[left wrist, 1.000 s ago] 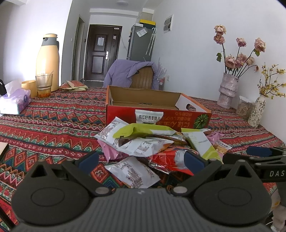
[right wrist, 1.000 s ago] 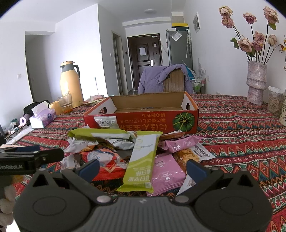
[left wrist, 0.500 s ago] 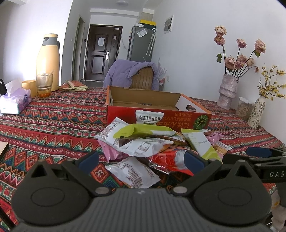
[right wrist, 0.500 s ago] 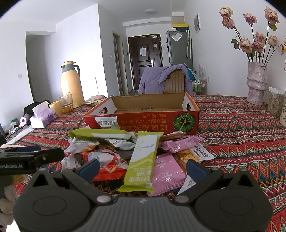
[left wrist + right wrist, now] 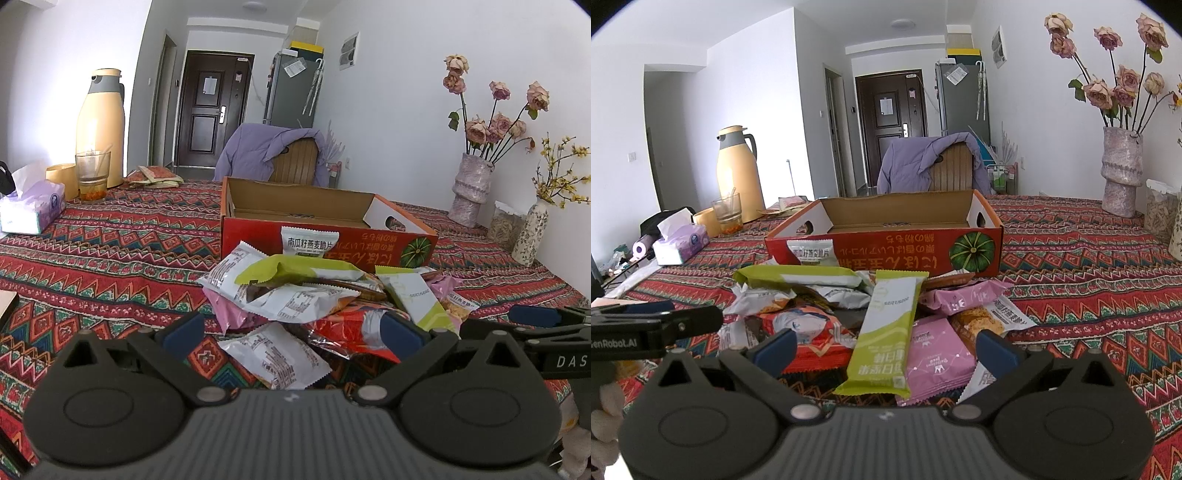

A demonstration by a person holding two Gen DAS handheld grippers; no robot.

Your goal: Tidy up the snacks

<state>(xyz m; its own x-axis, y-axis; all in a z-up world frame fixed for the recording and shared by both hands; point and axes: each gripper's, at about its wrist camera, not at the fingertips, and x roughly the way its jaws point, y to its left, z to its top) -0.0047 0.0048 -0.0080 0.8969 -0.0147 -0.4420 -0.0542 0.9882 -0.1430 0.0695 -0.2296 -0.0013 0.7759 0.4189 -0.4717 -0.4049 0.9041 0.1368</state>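
Basically nothing's sorted yet: snacks (image 5: 871, 314) sit heaped on the table (image 5: 110, 240) against the empty box (image 5: 886, 218). Both grippers, left (image 5: 291, 334) and right (image 5: 886, 345), hover with jaws spread, holding nothing.

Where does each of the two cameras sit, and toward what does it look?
Left wrist: on the left gripper, open, facing the snack pile and the red box; the right gripper's finger enters at right.
Right wrist: on the right gripper, open, facing the same pile; the left gripper's finger enters at left.
Shared: pile, box, yellow thermos.
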